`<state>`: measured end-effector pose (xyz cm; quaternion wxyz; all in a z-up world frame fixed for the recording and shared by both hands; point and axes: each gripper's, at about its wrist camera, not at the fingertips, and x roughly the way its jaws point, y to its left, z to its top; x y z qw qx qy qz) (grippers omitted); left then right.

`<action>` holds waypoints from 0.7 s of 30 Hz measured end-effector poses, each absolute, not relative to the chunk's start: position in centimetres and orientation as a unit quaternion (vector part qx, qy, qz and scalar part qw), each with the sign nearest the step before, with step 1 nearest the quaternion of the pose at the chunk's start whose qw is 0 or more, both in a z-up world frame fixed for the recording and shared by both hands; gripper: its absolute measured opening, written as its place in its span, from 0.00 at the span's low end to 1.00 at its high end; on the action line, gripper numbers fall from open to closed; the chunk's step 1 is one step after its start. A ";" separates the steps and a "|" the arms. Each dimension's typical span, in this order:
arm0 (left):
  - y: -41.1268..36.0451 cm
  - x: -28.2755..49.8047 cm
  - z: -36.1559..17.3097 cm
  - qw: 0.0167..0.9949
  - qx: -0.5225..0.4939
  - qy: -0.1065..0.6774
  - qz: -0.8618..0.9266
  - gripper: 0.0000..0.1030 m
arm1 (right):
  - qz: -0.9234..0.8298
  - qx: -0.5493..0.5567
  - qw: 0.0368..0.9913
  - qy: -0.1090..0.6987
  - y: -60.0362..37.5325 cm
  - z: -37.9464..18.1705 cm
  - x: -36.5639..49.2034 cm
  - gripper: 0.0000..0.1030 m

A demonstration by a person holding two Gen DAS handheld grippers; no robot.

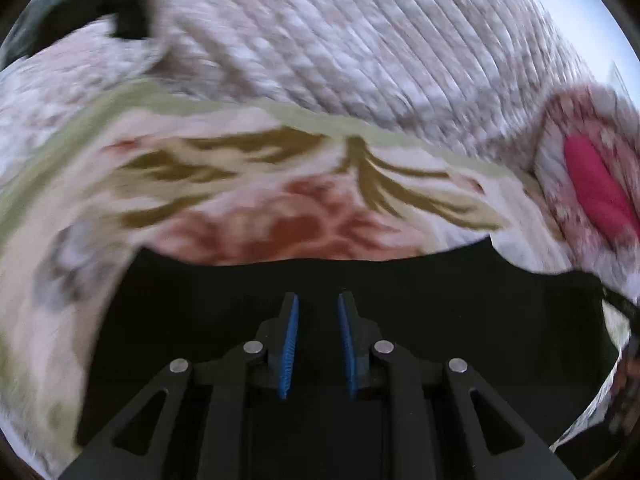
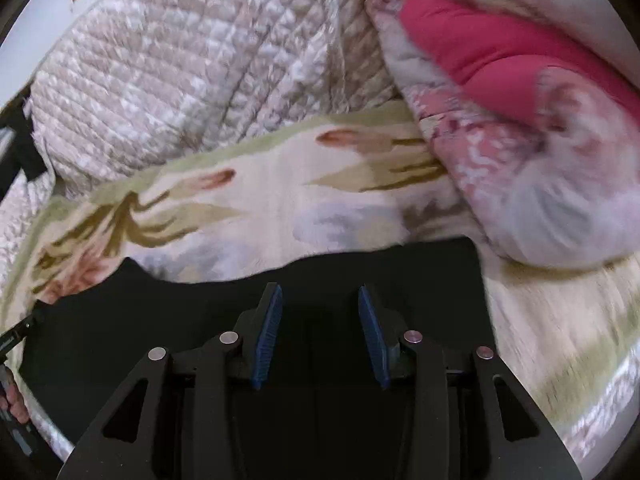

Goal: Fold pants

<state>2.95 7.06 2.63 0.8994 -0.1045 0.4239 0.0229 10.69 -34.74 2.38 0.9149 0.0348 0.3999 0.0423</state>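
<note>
The black pants (image 1: 440,296) lie flat on a floral bedspread (image 1: 280,184), filling the lower part of the left wrist view. My left gripper (image 1: 318,300) hovers over them with its blue pads a small gap apart, holding nothing. In the right wrist view the same black pants (image 2: 160,312) spread under my right gripper (image 2: 320,294), which is open and empty above the cloth. The pants' far edge (image 2: 320,256) runs just beyond the fingertips. The views are blurred.
A pale quilted blanket (image 1: 360,40) is bunched at the back of the bed, also in the right wrist view (image 2: 180,60). A pink and floral pillow or duvet (image 2: 500,80) lies at the right. The other gripper's handle (image 2: 12,340) shows at the left edge.
</note>
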 end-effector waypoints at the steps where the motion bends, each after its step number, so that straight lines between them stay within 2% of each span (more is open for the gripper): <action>1: 6.5 3.9 2.0 0.897 -0.092 0.432 0.014 0.22 | 0.033 0.026 0.915 0.402 -34.6 1.9 11.2 0.39; 6: 5.9 5.6 0.8 0.905 -0.062 0.420 0.040 0.22 | 0.005 0.043 0.913 0.406 -35.8 0.7 12.6 0.37; 10: 6.6 7.0 0.2 0.903 -0.064 0.421 0.054 0.32 | -0.006 0.028 0.915 0.402 -35.2 0.6 13.0 0.38; 15: 7.9 6.0 1.0 0.905 -0.085 0.411 0.066 0.32 | 0.006 0.020 0.932 0.361 -34.3 2.3 11.0 0.39; 18: 7.8 4.1 1.7 0.908 -0.090 0.405 0.065 0.32 | 0.031 0.012 0.938 0.346 -33.1 2.8 8.7 0.45; 21: 6.9 1.8 2.3 0.912 -0.086 0.396 0.057 0.32 | 0.071 0.005 0.937 0.343 -31.0 2.6 6.2 0.45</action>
